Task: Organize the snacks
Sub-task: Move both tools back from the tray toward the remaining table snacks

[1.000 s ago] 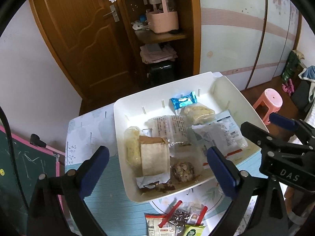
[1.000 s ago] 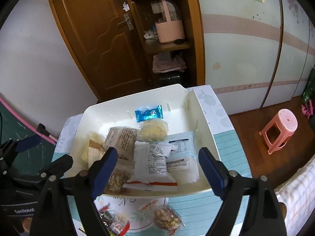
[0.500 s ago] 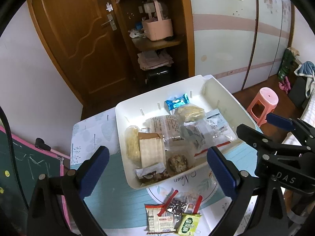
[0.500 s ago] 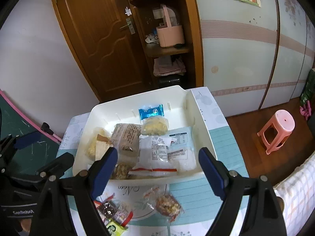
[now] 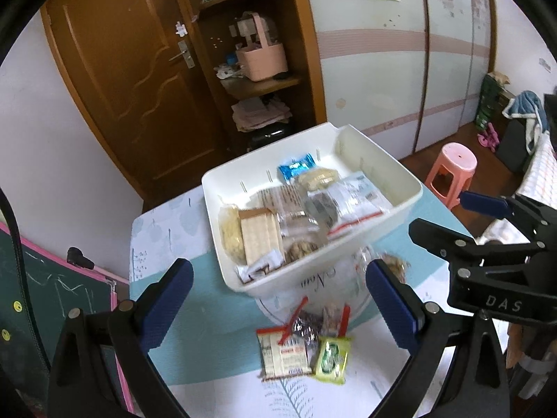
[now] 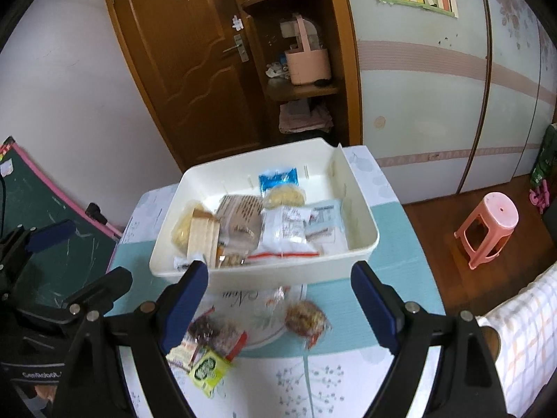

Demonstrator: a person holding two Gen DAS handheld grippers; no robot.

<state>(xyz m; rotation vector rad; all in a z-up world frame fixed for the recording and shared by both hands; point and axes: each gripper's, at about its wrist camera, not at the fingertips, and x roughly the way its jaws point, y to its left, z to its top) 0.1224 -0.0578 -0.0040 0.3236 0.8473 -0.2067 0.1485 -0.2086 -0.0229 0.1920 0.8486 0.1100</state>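
White storage bin (image 5: 400, 209) at centre frame on a teal-and-white tablecloth (image 5: 195, 317), filled with wrapped snacks, among them a blue packet (image 5: 296, 170) at its far wall. Loose snack packets (image 5: 303, 345), one of them a green packet (image 6: 208, 369), lie on the cloth below the bin; a clear-wrapped cookie (image 6: 306, 320) sits apart at lower centre of the right wrist view. Left gripper (image 5: 278, 304) and right gripper (image 6: 278, 301): jaws spread wide, empty, above the loose packets.
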